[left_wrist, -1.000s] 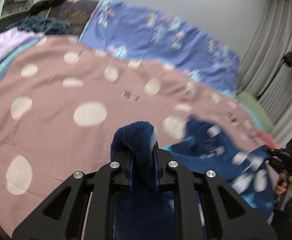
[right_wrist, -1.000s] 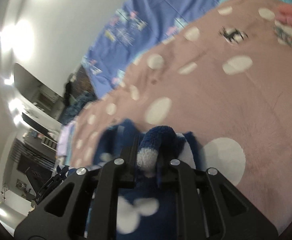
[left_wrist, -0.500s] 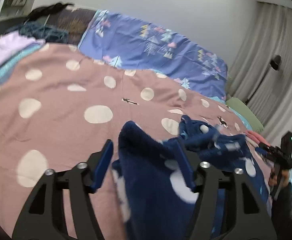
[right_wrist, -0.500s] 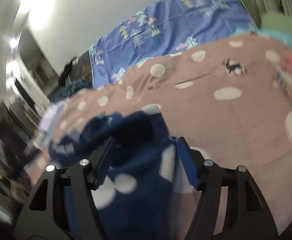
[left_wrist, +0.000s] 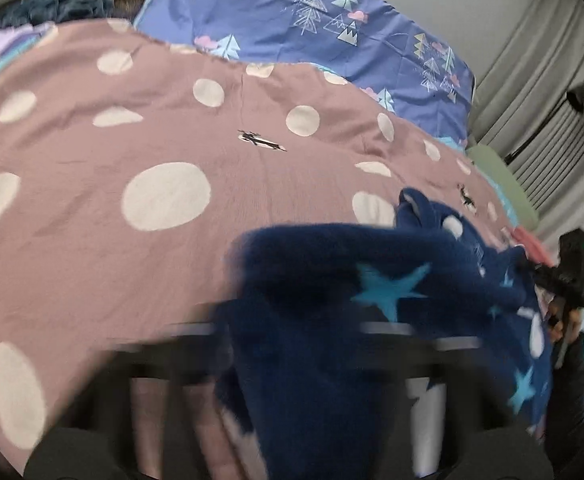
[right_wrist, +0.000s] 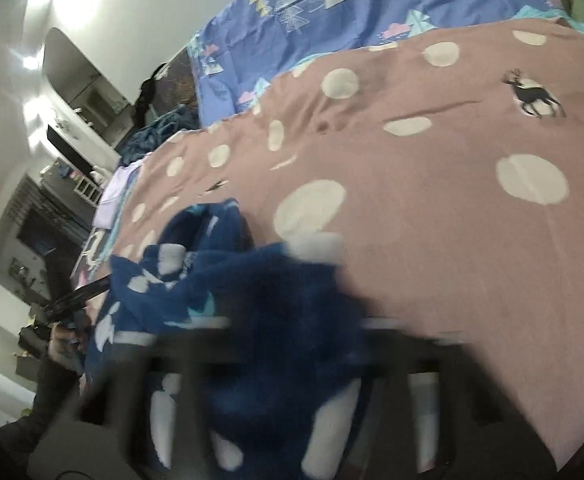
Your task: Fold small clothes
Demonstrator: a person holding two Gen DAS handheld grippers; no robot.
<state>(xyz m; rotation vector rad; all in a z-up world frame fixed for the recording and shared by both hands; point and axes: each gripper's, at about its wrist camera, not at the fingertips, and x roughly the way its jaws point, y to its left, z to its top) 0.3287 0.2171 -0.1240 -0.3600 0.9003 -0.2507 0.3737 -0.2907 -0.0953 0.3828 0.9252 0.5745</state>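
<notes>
In the left wrist view, a pink bedspread [left_wrist: 92, 240] with pale spots covered the bed, and a blue sheet [left_wrist: 311, 20] printed with trees lay across its far end. The left gripper [left_wrist: 292, 344] was blurred at the bottom of the frame; its jaws were pressed together on a fold of the dark blue fleece garment [left_wrist: 331, 280], which carried light blue stars and white spots. The garment stretched away to the right over the bedspread, toward the right gripper [left_wrist: 567, 276], seen small at the frame's right edge with a hand below it.

In the right wrist view, the left gripper [right_wrist: 76, 300] showed at the left edge, held in a hand [right_wrist: 62, 344] with a dark sleeve. The garment [right_wrist: 252, 300] ran from there to the right gripper [right_wrist: 292, 340], also blurred, whose jaws were closing with the fleece bunched between them. To the right lay bare bedspread [right_wrist: 471, 240], with a small black deer [right_wrist: 533, 96] printed on it.
</notes>
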